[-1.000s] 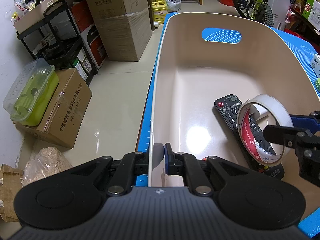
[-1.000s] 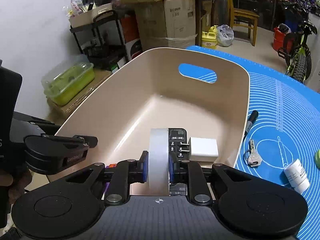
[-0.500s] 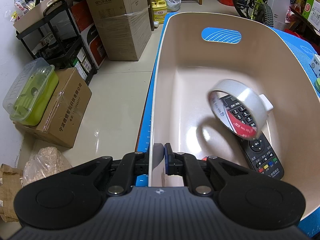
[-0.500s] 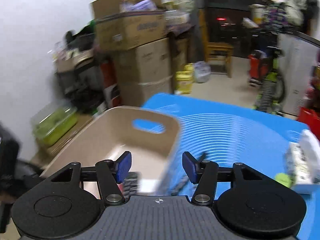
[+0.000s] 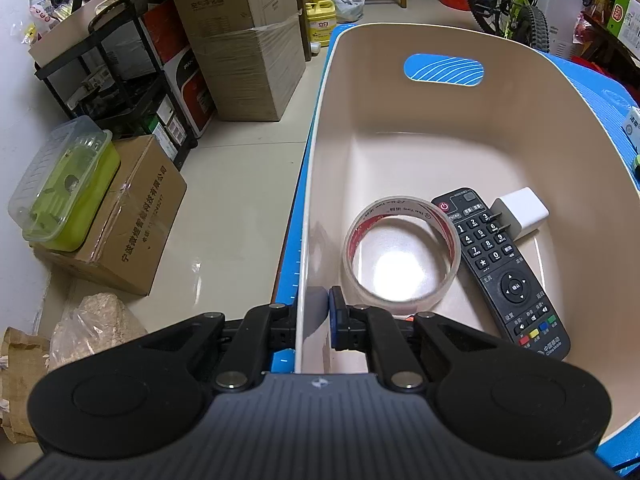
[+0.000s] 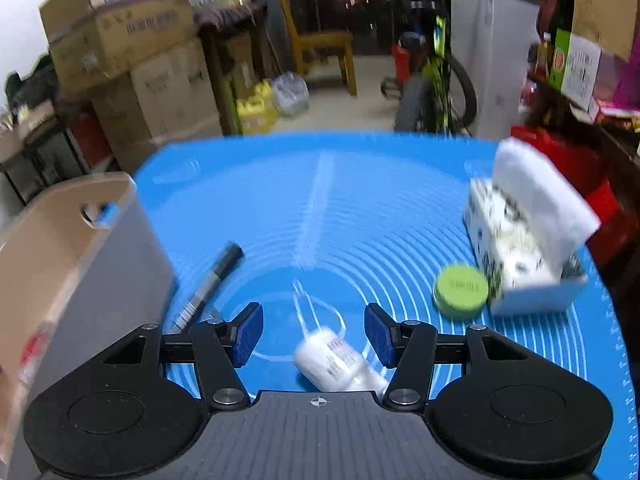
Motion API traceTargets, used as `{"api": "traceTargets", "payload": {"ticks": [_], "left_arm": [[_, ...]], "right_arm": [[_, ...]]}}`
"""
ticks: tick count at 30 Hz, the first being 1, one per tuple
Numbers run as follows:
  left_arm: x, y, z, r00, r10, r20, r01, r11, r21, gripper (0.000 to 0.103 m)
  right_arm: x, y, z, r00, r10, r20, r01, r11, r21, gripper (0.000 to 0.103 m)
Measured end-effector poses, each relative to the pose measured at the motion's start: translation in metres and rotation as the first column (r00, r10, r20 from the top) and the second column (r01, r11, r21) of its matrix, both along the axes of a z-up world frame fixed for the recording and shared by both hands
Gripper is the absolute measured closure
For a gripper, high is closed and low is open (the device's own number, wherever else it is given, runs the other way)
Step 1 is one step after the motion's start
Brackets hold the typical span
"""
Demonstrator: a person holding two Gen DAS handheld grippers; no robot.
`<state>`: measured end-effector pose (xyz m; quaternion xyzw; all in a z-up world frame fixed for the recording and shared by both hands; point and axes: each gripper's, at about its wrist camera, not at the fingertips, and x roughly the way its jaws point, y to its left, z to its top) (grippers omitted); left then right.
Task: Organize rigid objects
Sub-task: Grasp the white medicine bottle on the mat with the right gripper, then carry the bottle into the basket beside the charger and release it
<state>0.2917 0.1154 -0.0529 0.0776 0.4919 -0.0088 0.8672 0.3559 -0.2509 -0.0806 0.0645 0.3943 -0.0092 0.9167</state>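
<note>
- Cluttered storeroom: cardboard boxes, a black rack and a bicycle behind a blue mat [image 6: 320, 208] with white rings.
- Beige bin [image 5: 400, 152] sits at the mat's left edge; my left gripper [image 5: 316, 312] is clenched on its near-left rim, one pad outside the wall, one inside.
- In the bin, near end: tape roll [image 5: 400, 250] lying flat by the left wall, black remote [image 5: 500, 272] touching its right side, white charger [image 5: 520, 212] beside the remote's top.
- My right gripper [image 6: 314, 332] is released, nothing between the pads, hovering over the mat's near middle just above a small white bottle [image 6: 336, 362].
- Bottle lies on its side; likely light, stiff plastic, smooth, so it may roll. I'd pinch across the round body at mid-length.
- Marker [image 6: 210, 288] lies close to the bin's outer wall: thin, rigid, grip mid-barrel. Green lid [image 6: 460, 290] is flat and low, touching the tissue box [image 6: 520, 240] at the right edge; take it across the rim.
- Writing: remote reads "China Mobile" at its foot, plus Chinese button labels; tape core has red print, bottle label too blurred to read, possibly just motion smear.
</note>
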Motion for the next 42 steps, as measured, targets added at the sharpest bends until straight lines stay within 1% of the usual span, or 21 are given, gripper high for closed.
{"api": "traceTargets", "payload": {"ticks": [3,9,11,12,18,21,25,28,30,33,36,39,42], "left_arm": [[0.000,0.000,0.000,1.000,0.000,0.000,0.000,1.000,0.000,0.091],[0.000,0.000,0.000,1.000,-0.002,0.000,0.002,1.000,-0.001,0.091],[0.000,0.001,0.000,1.000,-0.002,0.001,0.002,1.000,-0.001,0.091],[0.000,0.001,0.000,1.000,-0.001,0.000,0.001,1.000,-0.001,0.091],[0.000,0.000,0.000,1.000,-0.001,0.000,0.001,1.000,-0.001,0.091],[0.000,0.000,0.000,1.000,-0.001,0.000,0.001,1.000,0.000,0.091],[0.000,0.000,0.000,1.000,-0.001,0.000,0.001,1.000,-0.001,0.091],[0.000,0.001,0.000,1.000,-0.001,0.000,0.001,1.000,0.000,0.091],[0.000,0.001,0.000,1.000,-0.001,0.000,0.001,1.000,-0.001,0.091],[0.000,0.001,0.000,1.000,-0.001,0.000,0.001,1.000,0.000,0.091],[0.000,0.001,0.000,1.000,-0.001,0.000,0.001,1.000,0.000,0.091],[0.000,0.001,0.000,1.000,-0.002,0.000,0.002,1.000,-0.001,0.091],[0.000,0.001,0.000,1.000,-0.002,0.000,0.002,1.000,0.000,0.091]], "right_arm": [[0.005,0.003,-0.017,0.999,0.018,-0.035,-0.019,0.999,-0.031,0.038],[0.010,0.016,-0.034,0.997,0.035,-0.068,-0.042,0.994,-0.097,0.038],[0.008,0.019,-0.035,0.997,0.037,-0.071,-0.046,0.991,-0.129,0.040],[0.008,0.020,-0.035,0.997,0.033,-0.070,-0.042,0.989,-0.143,0.048],[0.006,0.025,-0.036,0.997,0.032,-0.067,-0.042,0.986,-0.161,0.048],[0.008,0.026,-0.033,0.997,0.001,-0.071,-0.013,0.984,-0.175,0.048],[0.005,0.025,-0.013,1.000,-0.031,-0.002,0.030,0.987,-0.161,0.048],[-0.003,0.031,0.015,0.996,-0.028,0.081,0.038,0.992,-0.124,0.048],[-0.010,0.041,0.034,0.990,-0.006,0.137,0.020,0.995,-0.101,0.048],[-0.020,0.066,0.062,0.975,0.059,0.213,-0.044,0.996,-0.074,0.048],[-0.030,0.096,0.083,0.953,0.145,0.266,-0.133,0.989,-0.062,0.048],[-0.035,0.126,0.093,0.935,0.229,0.271,-0.220,0.973,-0.064,0.048],[-0.036,0.155,0.091,0.921,0.312,0.233,-0.302,0.950,-0.079,0.048]]}}
